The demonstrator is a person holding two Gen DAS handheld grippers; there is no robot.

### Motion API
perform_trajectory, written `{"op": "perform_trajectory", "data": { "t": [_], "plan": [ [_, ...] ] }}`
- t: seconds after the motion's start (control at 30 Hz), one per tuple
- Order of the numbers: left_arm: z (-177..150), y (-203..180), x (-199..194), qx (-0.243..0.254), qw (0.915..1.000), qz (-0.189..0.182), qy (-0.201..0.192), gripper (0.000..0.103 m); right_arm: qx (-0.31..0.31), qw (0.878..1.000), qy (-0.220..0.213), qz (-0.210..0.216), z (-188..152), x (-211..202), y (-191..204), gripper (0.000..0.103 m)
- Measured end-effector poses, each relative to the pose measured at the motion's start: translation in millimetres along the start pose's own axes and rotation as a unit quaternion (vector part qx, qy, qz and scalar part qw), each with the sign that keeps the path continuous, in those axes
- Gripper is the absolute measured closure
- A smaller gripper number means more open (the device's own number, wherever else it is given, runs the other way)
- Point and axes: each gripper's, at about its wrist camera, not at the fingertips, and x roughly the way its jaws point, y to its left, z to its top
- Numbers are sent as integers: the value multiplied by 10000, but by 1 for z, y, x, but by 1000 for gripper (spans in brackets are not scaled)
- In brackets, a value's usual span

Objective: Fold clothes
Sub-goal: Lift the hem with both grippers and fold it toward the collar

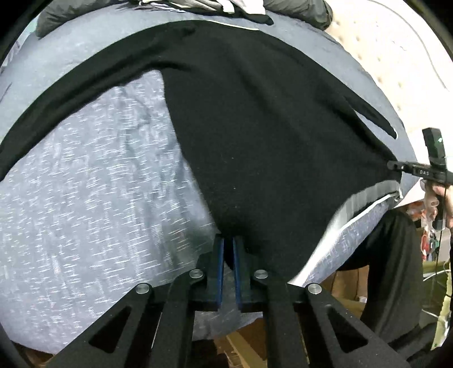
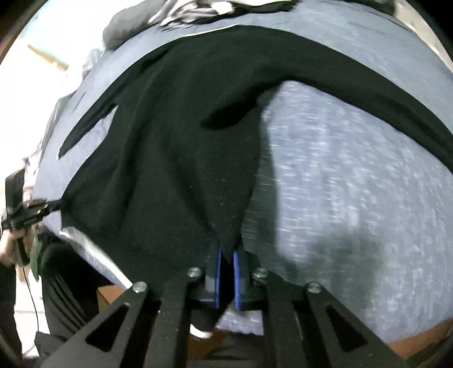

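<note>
Covering the work surface is a blue-grey heathered bed cover, with white piping along its near edge. At the far end sits a heap of grey and striped laundry, out of reach of both tools. To the right in the left wrist view there is a cream dimpled mattress side. Below the bed edge are brown cardboard, dim clutter and a person's dark trouser leg.

The black long-sleeved top lies spread on the cover, near the front edge. Its body runs lengthwise from the near hem away toward the laundry heap. One sleeve stretches out sideways along the far side, across the bed's width, clear in the right wrist view as a long dark band. Another narrow strip of black tapers to a point at the opposite side.

The left gripper, with blue pads, is clamped on a bottom corner of the top, the fabric pinched between nearly touching fingers. The right gripper is likewise pinched shut on the other bottom corner, black cloth bunched into its gap. In each view the other tool shows at the frame edge, held by a hand, with the hem pulled taut between them. Both views are motion-blurred.
</note>
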Motion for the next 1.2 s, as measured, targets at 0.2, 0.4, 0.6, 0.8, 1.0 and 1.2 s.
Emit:
{"op": "perform_trajectory", "data": {
  "t": [0.2, 0.4, 0.6, 0.8, 1.0, 1.2],
  "plan": [
    [-17, -1, 7, -27, 9998, 51, 212, 97, 341, 9974, 501, -379, -18, 26, -23, 98],
    [-17, -5, 6, -100, 9997, 27, 235, 94, 383, 9976, 414, -396, -19, 21, -21, 88],
    [-19, -14, 8, -112, 9987, -123, 481, 69, 241, 9987, 420, -174, -27, 9, -22, 61],
    [-28, -18, 22, -320, 9961, -369, 738, 68, 144, 9959, 872, -180, -43, 37, -12, 59],
    [-31, -17, 27, -486, 9949, -519, 713, 77, 278, 9962, 824, 66, -48, 44, -14, 84],
    [-30, -19, 13, -371, 9962, -508, 600, 95, 12, 9974, 723, -21, -54, 31, -8, 96]
  ]
}}
